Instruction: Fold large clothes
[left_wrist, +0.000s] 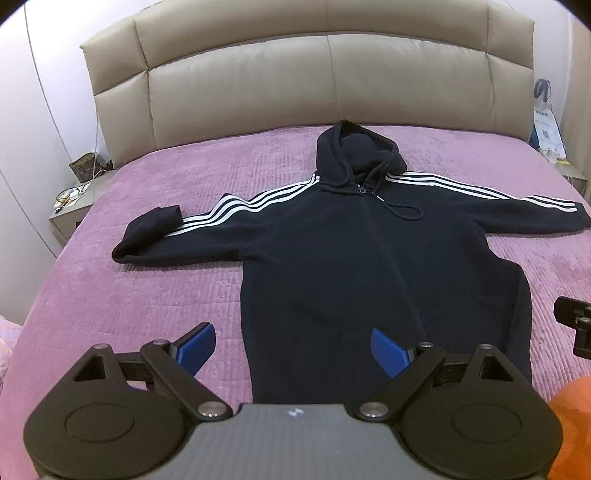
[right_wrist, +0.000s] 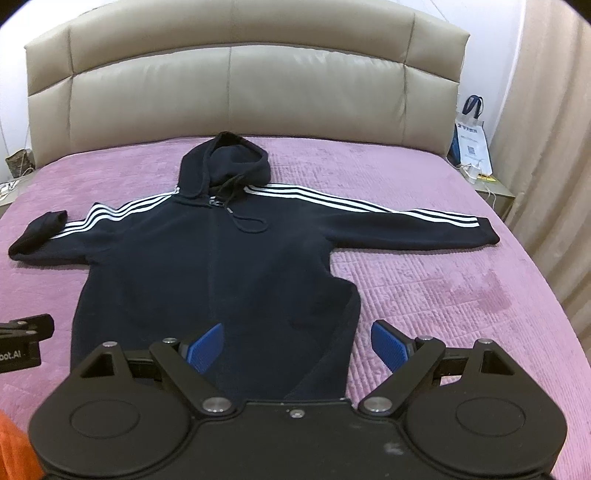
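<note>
Both blue-padded grippers, left (left_wrist: 291, 345) and right (right_wrist: 297, 347), gape wide, empty, over the black white-striped zip hoodie's (right_wrist: 207, 273) hem. Folding looks unstarted; next, probably, each pinches a hem corner.
</note>
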